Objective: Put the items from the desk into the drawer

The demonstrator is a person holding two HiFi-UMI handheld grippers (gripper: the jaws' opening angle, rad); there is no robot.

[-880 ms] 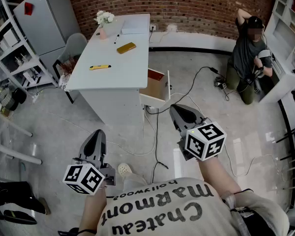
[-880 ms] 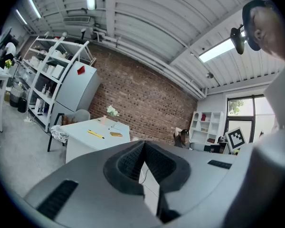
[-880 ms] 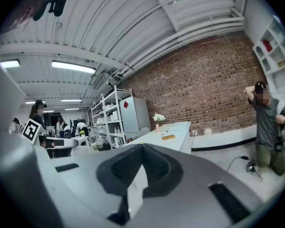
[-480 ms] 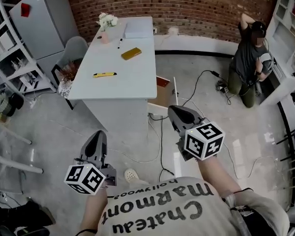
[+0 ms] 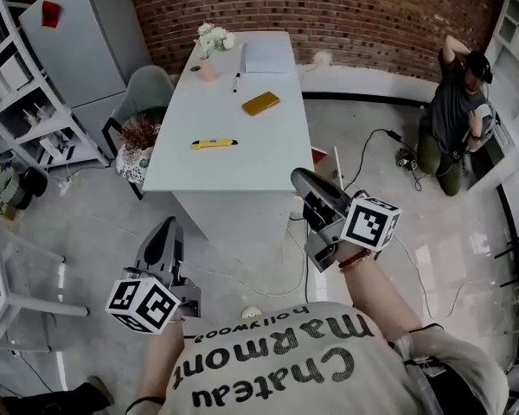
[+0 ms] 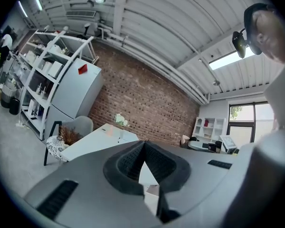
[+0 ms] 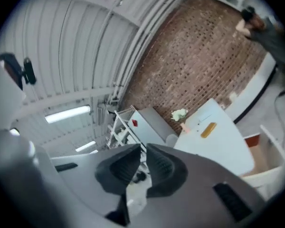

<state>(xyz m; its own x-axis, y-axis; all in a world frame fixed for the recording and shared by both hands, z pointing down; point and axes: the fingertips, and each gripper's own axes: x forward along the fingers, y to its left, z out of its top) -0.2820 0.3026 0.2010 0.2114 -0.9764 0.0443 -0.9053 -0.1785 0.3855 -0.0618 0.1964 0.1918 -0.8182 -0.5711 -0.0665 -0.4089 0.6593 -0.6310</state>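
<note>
I'm holding both grippers level, short of the desk [image 5: 199, 175], both empty. The left gripper [image 5: 166, 227] is closed tip to tip. The right gripper [image 5: 300, 177] has its jaws all but touching. The yellow cutter [image 5: 214, 143] is lying on the desk's left half, the mustard slab [image 5: 260, 103] further back right of centre, then the marker [image 5: 236, 81], and the notebook [image 5: 268, 56] at the far right corner. The drawer [image 5: 336, 164] is hanging open off the right side.

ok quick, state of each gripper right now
left gripper: closed, holding nothing
right gripper: closed, holding nothing
</note>
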